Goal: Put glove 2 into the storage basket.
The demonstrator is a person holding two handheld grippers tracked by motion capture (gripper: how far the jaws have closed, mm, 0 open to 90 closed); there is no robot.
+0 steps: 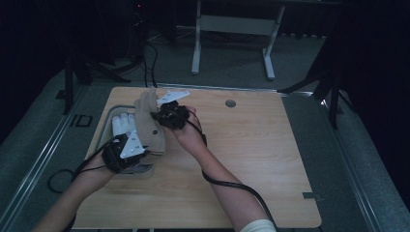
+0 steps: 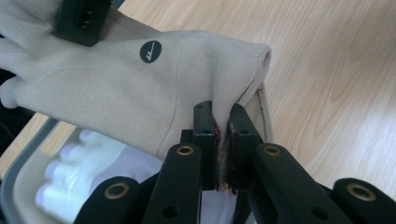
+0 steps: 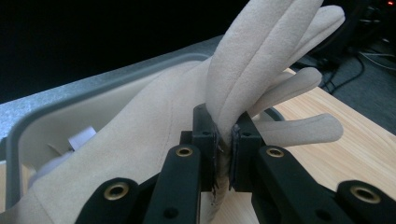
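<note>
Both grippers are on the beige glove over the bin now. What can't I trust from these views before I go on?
- White glove in the grey bin: blurred in the left gripper view, mostly covered by the beige glove in the high view.
- Beige glove's cuff edge: hidden between the left gripper jaws.
- Beige glove's finger bases: pinched inside the right gripper.

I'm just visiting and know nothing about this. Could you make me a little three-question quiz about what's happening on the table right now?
1. True or false: both grippers are clamped on the same beige glove.
2. Which part does the left gripper pinch: A) fingers, B) cuff edge, C) thumb?
3. What lies in the grey bin under the beige glove?

Key:
1. True; the right gripper pinches it by the fingers.
2. B.
3. A white glove.
</note>
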